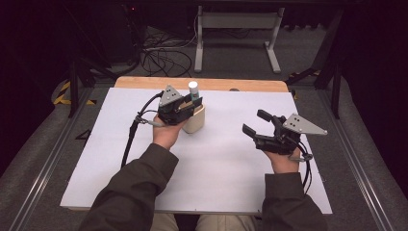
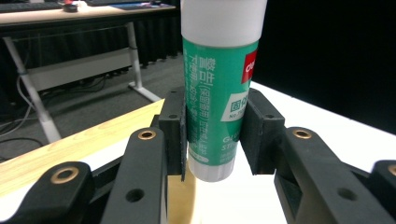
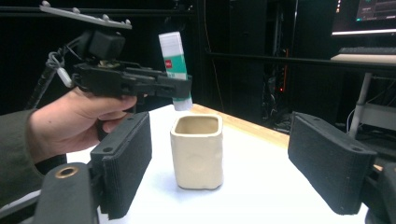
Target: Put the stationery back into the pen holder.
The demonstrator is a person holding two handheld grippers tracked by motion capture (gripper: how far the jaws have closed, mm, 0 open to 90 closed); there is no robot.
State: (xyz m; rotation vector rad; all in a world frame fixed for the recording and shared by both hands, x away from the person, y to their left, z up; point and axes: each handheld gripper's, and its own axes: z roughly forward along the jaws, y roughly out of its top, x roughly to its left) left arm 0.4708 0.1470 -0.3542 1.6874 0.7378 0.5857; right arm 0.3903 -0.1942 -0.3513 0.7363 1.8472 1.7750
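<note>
Two grippers: left gripper (image 1: 191, 102) clamps glue stick (image 2: 215, 88) just above cup (image 3: 197, 151) — right gripper (image 1: 256, 126) released, well apart from cup.

The glue stick (image 2: 215, 100) looks like smooth plastic, with a glossy green printed label and a matt white cap. The cup (image 3: 197, 151) seems to be cream ceramic, dull and slightly uneven. The fingers (image 3: 125, 161) carry matt black pads, faintly ribbed at the edge. The desk (image 1: 202, 84) shows pale wood under a matt white sheet (image 1: 216, 163).
</note>
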